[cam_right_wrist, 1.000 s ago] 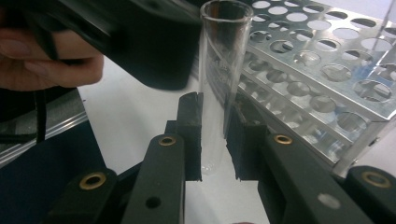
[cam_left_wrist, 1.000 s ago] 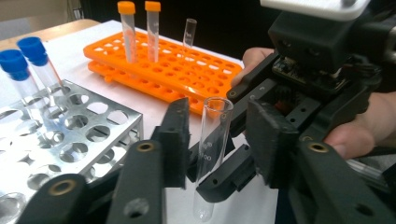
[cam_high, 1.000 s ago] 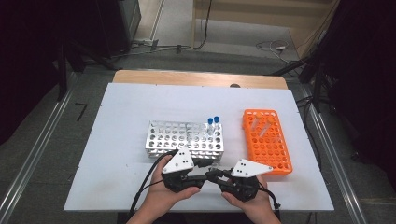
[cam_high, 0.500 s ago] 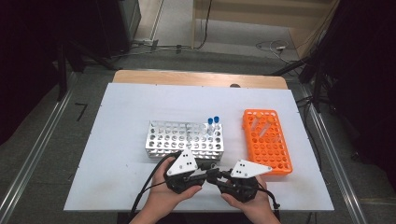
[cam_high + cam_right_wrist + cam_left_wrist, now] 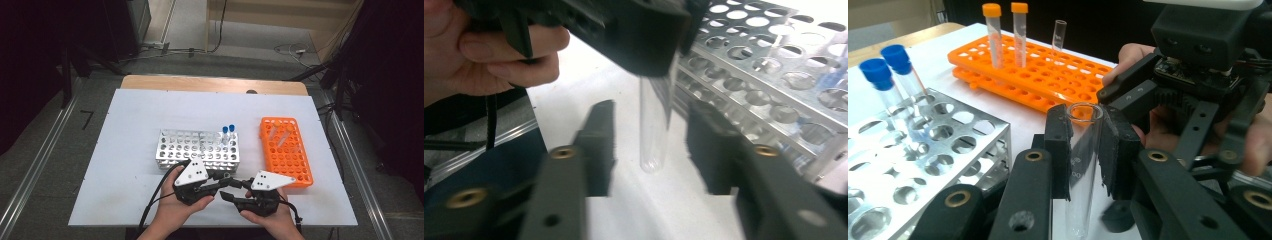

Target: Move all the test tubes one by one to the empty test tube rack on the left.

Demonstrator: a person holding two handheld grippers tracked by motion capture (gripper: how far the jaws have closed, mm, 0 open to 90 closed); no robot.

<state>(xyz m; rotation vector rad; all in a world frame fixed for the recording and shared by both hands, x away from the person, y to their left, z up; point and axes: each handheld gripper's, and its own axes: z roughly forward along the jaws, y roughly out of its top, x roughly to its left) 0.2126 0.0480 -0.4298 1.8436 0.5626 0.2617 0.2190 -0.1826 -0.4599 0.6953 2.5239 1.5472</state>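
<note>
A clear uncapped test tube (image 5: 1079,200) stands upright between the pads of my left gripper (image 5: 1083,125), which is shut on it near its rim. The tube's rounded bottom (image 5: 652,160) hangs just above the white table. My right gripper (image 5: 651,120) faces the left one; its jaws have just been opening and stand apart on either side of the tube without touching it. In the high view both grippers, left (image 5: 220,181) and right (image 5: 231,194), meet tip to tip near the table's front edge.
A silver rack (image 5: 197,147) with two blue-capped tubes (image 5: 228,132) lies just beyond the grippers. An orange rack (image 5: 285,150) to the right holds two orange-capped tubes (image 5: 993,30) and an uncapped one (image 5: 1059,35). The white table (image 5: 130,130) is bare on the left.
Both hands have stayed at the table's front edge. In the high view the grippers' tips sit a little closer together than a second ago.
</note>
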